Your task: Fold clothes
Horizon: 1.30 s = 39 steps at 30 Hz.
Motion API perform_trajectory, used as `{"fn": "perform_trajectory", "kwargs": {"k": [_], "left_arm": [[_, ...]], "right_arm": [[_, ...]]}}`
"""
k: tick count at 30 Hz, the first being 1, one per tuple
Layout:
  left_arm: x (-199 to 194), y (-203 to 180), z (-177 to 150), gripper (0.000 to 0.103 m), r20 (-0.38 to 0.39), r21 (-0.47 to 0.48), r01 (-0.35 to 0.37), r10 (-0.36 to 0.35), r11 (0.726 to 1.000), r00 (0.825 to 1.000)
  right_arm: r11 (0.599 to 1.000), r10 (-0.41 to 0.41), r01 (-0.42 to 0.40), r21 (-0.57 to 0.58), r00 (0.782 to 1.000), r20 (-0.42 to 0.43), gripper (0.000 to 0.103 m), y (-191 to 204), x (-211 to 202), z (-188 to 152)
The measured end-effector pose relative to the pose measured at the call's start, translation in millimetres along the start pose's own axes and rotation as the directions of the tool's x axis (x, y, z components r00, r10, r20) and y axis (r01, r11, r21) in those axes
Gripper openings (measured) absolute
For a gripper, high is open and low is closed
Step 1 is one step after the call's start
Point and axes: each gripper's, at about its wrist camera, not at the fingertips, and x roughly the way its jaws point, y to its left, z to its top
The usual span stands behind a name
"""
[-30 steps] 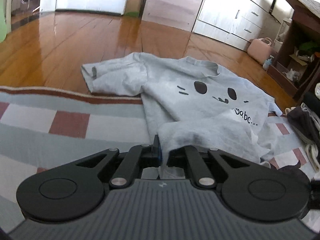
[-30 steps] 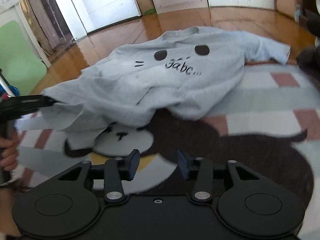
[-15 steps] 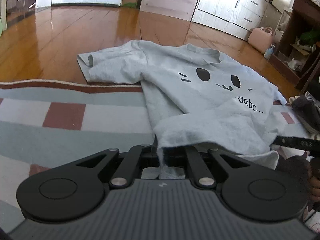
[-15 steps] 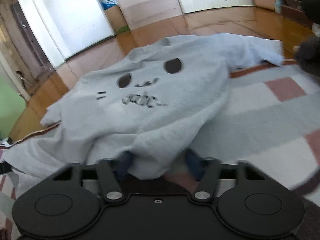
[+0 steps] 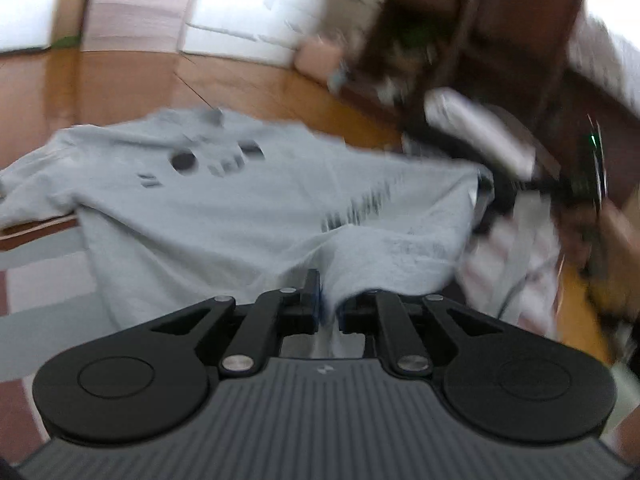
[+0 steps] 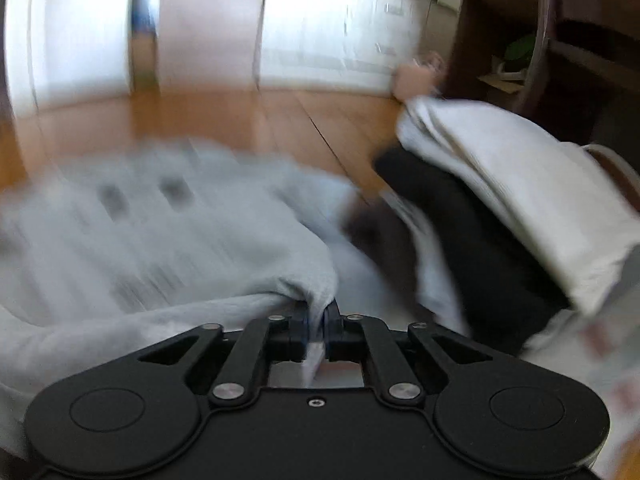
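Left claw clamped on the grey t-shirt hem; right claw pinching the other hem corner. Shirt lies stretched ahead, near part over the checked rug, top on the wood floor. Heavy blur. Dark shelf behind.

Bright daylight, heavy motion blur, fisheye warping

T-shirt spread across rug and wooden floor; behind T-shirt, drawer unit; right of T-shirt, heap of clothes; behind heap, dark shelf unit; near hem of T-shirt clamped in left gripper and right gripper.
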Motion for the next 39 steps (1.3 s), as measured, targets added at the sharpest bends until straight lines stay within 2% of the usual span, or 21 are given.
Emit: {"fn": "perform_trajectory", "kwargs": {"k": [2,4,6,7,8,11,13,14,15,18,19,21,24,25,28,30,31,33,36,38,39], "left_arm": [[30.4,-12.4,-10.3,0.013,-0.115,0.046,-0.046,0.051,0.998,0.992],[48.7,-21.5,-21.7,0.017,-0.171,0.123,-0.09,0.11,0.988,0.979],[60.0,-25.5,-30.5,0.021,-0.204,0.179,-0.127,0.163,0.976,0.965],[60.9,-25.1,-30.9,0.021,-0.209,0.183,-0.13,0.167,0.975,0.964],[61.2,-24.6,-30.9,0.023,-0.211,0.184,-0.131,0.169,0.974,0.963],[61.4,-21.1,-26.6,0.025,-0.212,0.175,-0.134,0.17,0.975,0.962],[60.0,-18.6,-23.9,0.025,-0.205,0.176,-0.146,0.181,0.974,0.962],[58.7,-18.1,-20.2,0.019,-0.192,0.181,-0.148,0.183,0.972,0.964],[57.2,-17.6,-16.2,0.002,-0.177,0.186,-0.151,0.184,0.971,0.967],[61.3,4.5,7.9,0.001,-0.151,0.091,-0.145,0.158,0.985,0.976],[62.7,12.3,16.2,0.001,-0.143,0.057,-0.143,0.15,0.988,0.978],[65.7,27.7,32.6,0.001,-0.124,-0.01,-0.136,0.133,0.991,0.983],[70.1,50.9,57.3,0.002,-0.094,-0.11,-0.121,0.111,0.986,0.989],[76.4,62.2,57.5,0.003,-0.108,-0.15,-0.149,0.134,0.977,0.985],[89.0,87.0,50.1,0.012,-0.154,-0.231,-0.241,0.209,0.943,0.966],[89.1,94.5,43.4,0.032,-0.162,-0.256,-0.285,0.25,0.924,0.955],[85.8,95.3,39.9,0.036,-0.153,-0.262,-0.298,0.265,0.918,0.952],[79.6,98.2,32.9,0.042,-0.136,-0.28,-0.306,0.278,0.91,0.951],[72.3,105.6,28.7,0.044,-0.113,-0.324,-0.307,0.286,0.895,0.952],[66.9,108.8,28.2,0.044,-0.094,-0.354,-0.302,0.288,0.885,0.953],[62.3,110.4,27.7,0.043,-0.08,-0.378,-0.283,0.273,0.882,0.959]], "right_arm": [[0.987,-0.12,0.118,-0.107,0.993,-0.013,0.022,10.7,15.2,-19.0],[0.986,-0.123,0.121,-0.112,0.992,-0.019,0.025,11.5,21.3,-33.6],[0.997,-0.082,0.081,-0.016,0.996,-0.045,0.031,0.2,20.6,-42.5],[0.998,-0.056,0.058,0.039,0.997,-0.056,0.041,-6.4,19.6,-46.3],[0.995,-0.03,0.036,0.094,0.997,-0.066,0.044,-12.9,18.6,-50.0],[0.974,0.063,-0.038,0.224,0.992,-0.108,0.045,-32.1,14.5,-68.3],[0.965,0.111,-0.079,0.251,0.987,-0.114,0.045,-36.7,10.9,-80.7],[0.964,0.134,-0.103,0.246,0.985,-0.113,0.045,-36.7,7.6,-86.9],[0.964,0.158,-0.129,0.233,0.981,-0.112,0.045,-34.6,4.7,-91.5],[0.956,0.256,-0.243,0.163,0.964,-0.068,0.044,-21.5,-5.9,-95.1],[0.947,0.299,-0.291,0.132,0.953,-0.044,0.036,-15.8,-10.2,-93.9],[0.924,0.378,-0.377,0.069,0.926,-0.004,0.034,-3.0,-17.2,-90.8],[0.892,0.452,-0.451,-0.033,0.892,0.006,0.035,25.3,-16.8,-80.2],[0.888,0.456,-0.455,-0.072,0.89,-0.006,0.037,34.2,-13.1,-77.7],[0.891,0.415,-0.412,-0.19,0.91,-0.028,0.052,60.3,2.0,-71.8],[0.903,0.372,-0.368,-0.221,0.928,-0.023,0.064,68.8,13.2,-67.3],[0.914,0.348,-0.344,-0.218,0.937,-0.02,0.071,68.9,19.0,-64.8],[0.943,0.287,-0.286,-0.173,0.958,-0.016,0.071,61.2,31.2,-59.5],[0.975,0.194,-0.195,-0.105,0.981,-0.017,0.062,49.6,49.6,-51.6],[0.997,0.065,-0.066,-0.041,0.998,-0.015,0.049,37.1,63.1,-44.3],[1.0,0.001,-0.002,-0.02,1.0,-0.02,0.048,30.6,67.5,-41.1]]}}
